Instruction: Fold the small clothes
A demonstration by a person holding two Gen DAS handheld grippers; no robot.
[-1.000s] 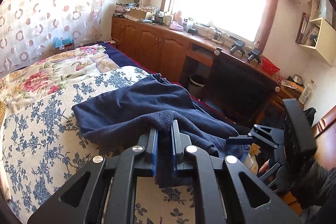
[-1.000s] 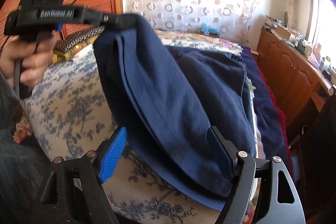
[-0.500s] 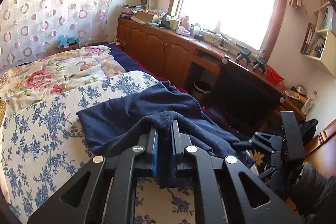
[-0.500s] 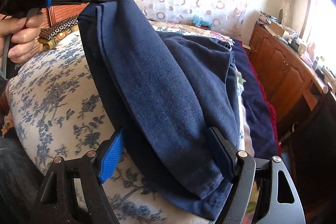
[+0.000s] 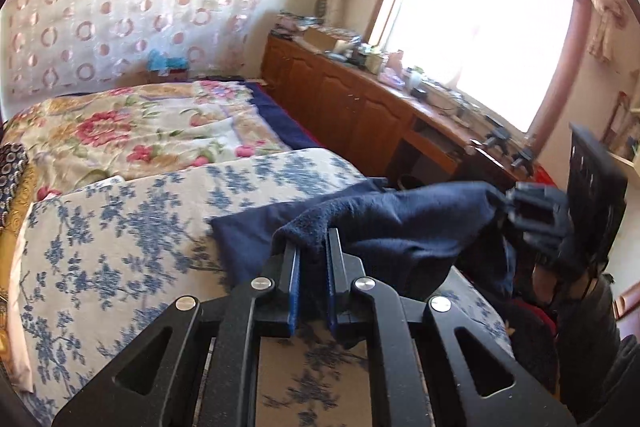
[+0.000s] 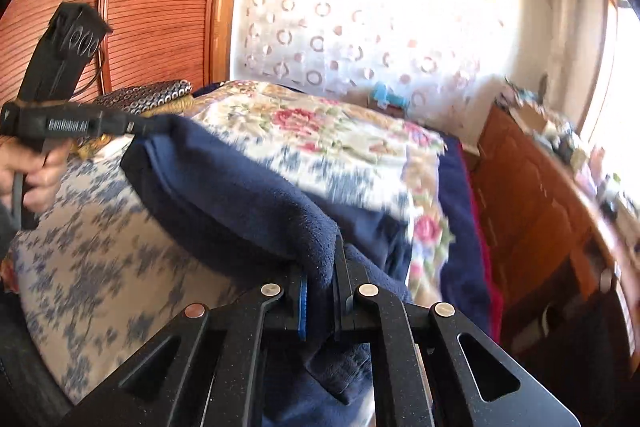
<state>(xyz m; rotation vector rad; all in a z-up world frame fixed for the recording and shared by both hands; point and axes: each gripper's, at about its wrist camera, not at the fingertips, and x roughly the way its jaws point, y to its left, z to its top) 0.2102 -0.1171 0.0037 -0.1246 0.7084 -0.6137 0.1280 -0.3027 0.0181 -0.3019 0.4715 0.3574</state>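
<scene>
A navy blue fleece garment (image 5: 420, 223) hangs stretched between my two grippers above the bed. In the left wrist view my left gripper (image 5: 311, 247) is shut on one edge of it, and my right gripper (image 5: 536, 223) holds the far end, blurred, at the right. In the right wrist view my right gripper (image 6: 322, 259) has its jaws closing, the pads pressed on a fold of the garment (image 6: 240, 203). The left gripper (image 6: 160, 125) pinches the other end at upper left, gripped by a hand (image 6: 36, 179). Part of the cloth still drapes onto the bed.
The bed has a blue-flowered white cover (image 5: 120, 247) near me and a pink-flowered quilt (image 5: 140, 131) beyond. A wooden cabinet (image 5: 340, 107) with clutter runs under the window on the right. A wooden wardrobe (image 6: 140, 7) stands behind the left gripper.
My right gripper's wide jaws have shut on the garment's edge and risen. The cloth has come up off the bed and is pulled taut between both grippers. The left gripper has shifted sideways.
</scene>
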